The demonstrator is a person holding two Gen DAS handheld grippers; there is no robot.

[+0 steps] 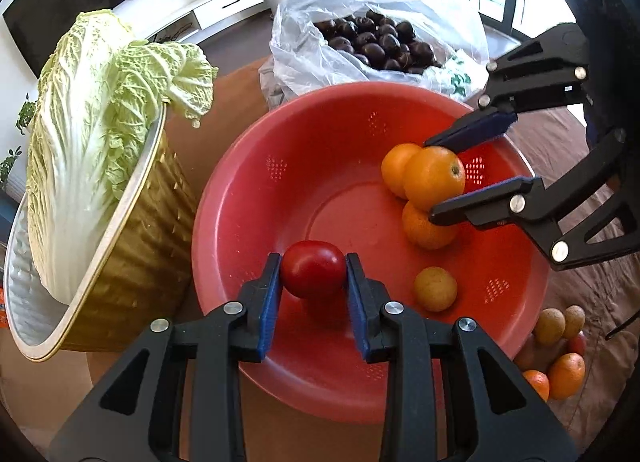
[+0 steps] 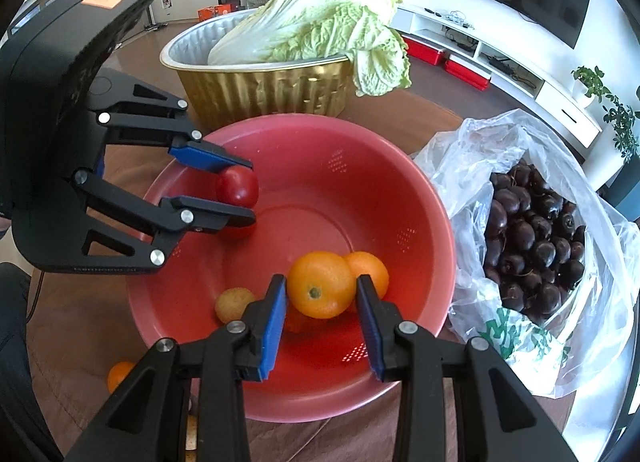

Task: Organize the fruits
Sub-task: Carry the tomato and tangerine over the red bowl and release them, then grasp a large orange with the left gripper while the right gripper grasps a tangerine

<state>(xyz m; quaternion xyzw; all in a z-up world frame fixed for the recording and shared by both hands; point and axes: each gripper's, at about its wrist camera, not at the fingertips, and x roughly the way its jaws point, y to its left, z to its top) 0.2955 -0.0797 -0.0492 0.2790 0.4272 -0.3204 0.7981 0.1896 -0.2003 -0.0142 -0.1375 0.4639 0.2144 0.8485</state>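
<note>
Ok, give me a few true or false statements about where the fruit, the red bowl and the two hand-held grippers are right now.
1. The left hand-held gripper holds a tomato over the red bowl. True.
2. The right hand-held gripper is empty. False: it grips an orange.
3. The cabbage lies in the red bowl. False: it sits in the gold foil pan.
4. The plastic bag holds dark round fruits. True.
5. Some small fruits lie outside the bowl. True.
</note>
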